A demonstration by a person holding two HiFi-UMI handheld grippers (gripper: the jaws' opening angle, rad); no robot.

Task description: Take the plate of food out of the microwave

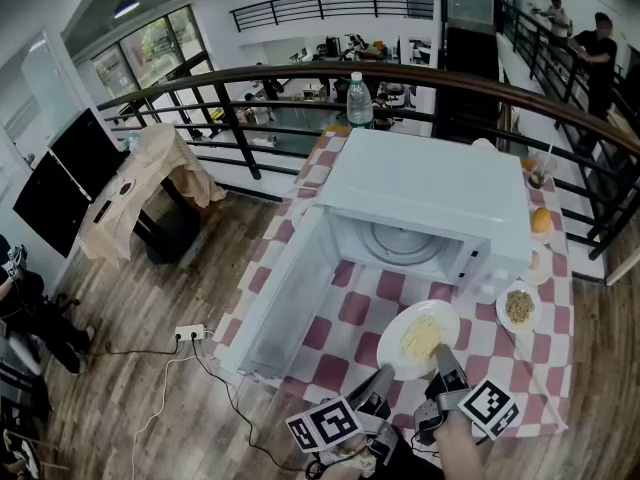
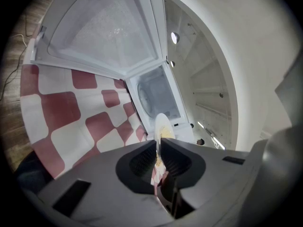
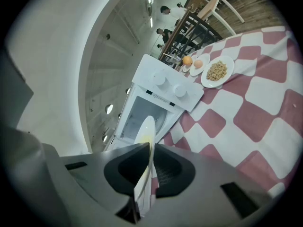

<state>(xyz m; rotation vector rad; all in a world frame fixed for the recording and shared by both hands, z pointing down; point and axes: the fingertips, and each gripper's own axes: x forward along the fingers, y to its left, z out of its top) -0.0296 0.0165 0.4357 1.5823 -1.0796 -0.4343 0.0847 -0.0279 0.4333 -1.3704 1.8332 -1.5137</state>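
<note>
plate of food (image 1: 418, 338) outside the open microwave (image 1: 430, 203), over the checked bench (image 1: 352, 308); fingers of the left gripper (image 2: 159, 145) and right gripper (image 3: 150, 148) were clamped on its near rim. we judged it best held level and lowered evenly, clear of the open door (image 1: 285, 288) at left and the second plate (image 1: 519, 306) at right

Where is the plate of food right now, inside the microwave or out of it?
Out. The plate is in front of the open microwave, over the checked cloth, left claw and right claw pinching its rim.
</note>
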